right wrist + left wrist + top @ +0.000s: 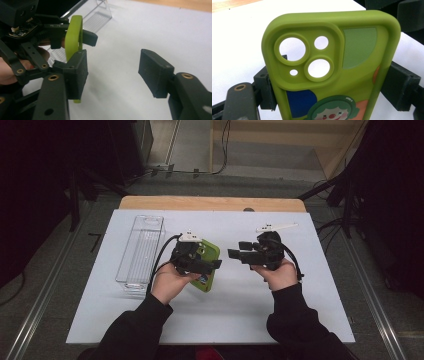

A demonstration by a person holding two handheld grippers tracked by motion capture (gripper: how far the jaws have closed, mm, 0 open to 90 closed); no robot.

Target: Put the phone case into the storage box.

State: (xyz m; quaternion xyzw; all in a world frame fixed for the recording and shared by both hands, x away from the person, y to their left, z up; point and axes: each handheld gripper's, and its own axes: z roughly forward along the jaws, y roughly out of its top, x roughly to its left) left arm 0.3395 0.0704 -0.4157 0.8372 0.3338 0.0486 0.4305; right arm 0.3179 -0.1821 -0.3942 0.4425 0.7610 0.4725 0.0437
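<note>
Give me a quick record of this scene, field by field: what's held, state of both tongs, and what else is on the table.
held item: green phone case, camera cutouts up, cartoon face on its back
left tongs: shut on the phone case, pads pressing its two side edges
right tongs: open, nothing between the pads, beside the case
other item: clear plastic bin, on the table's left part
surface: white table
hands: one on each tool, dark sleeves

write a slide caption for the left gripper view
Left tool clamps a green silicone phone case with round camera cutouts and a clown print.
</note>
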